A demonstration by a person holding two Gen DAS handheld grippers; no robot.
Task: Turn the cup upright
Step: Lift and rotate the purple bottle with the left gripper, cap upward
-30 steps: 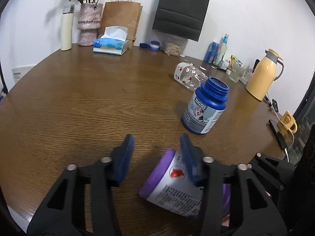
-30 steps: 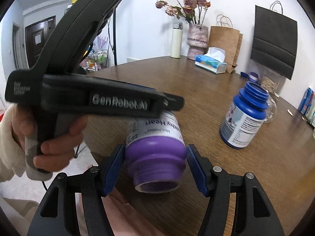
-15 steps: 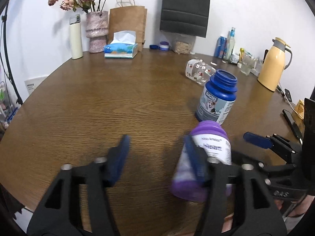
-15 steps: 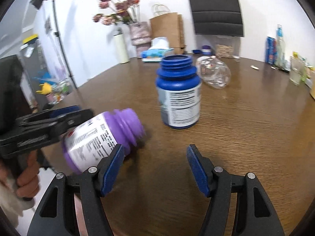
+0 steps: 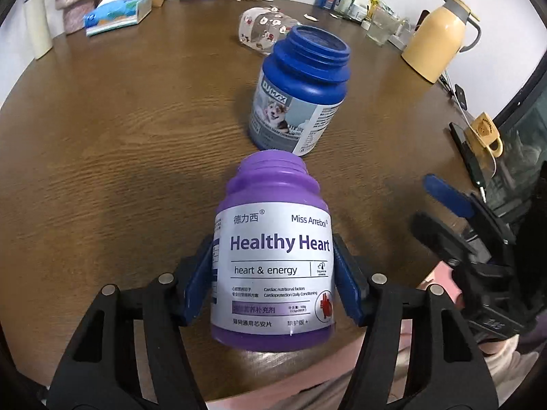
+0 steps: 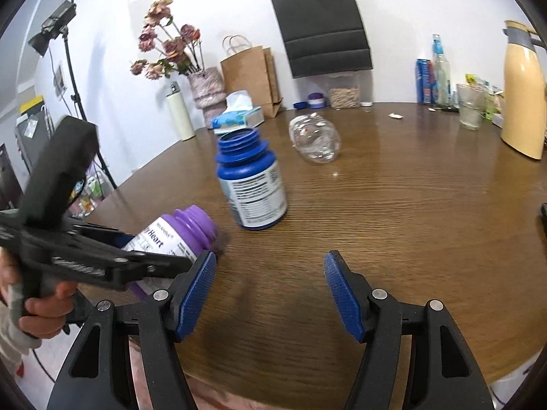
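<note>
A purple bottle (image 5: 273, 256) with a white "Healthy Heart" label stands near the table's front edge, mouth up and leaning slightly. My left gripper (image 5: 273, 280) is shut on its sides. It also shows in the right wrist view (image 6: 177, 235), held by the left gripper's fingers (image 6: 102, 259). My right gripper (image 6: 270, 294) is open and empty, just right of the bottle. A clear printed cup (image 5: 263, 30) lies on its side farther back, also visible in the right wrist view (image 6: 316, 140).
A blue bottle (image 5: 301, 92) stands open-mouthed just behind the purple one. A tissue box (image 5: 118, 13), vase, paper bags, a yellow kettle (image 5: 434, 37), a glass and cans line the round wooden table's (image 5: 119, 119) far edge. A phone and a small mug (image 5: 485, 133) sit at the right.
The purple bottle went from lying in my right gripper to standing mouth-up in my left gripper. My right gripper let go and pulled back to the right.
</note>
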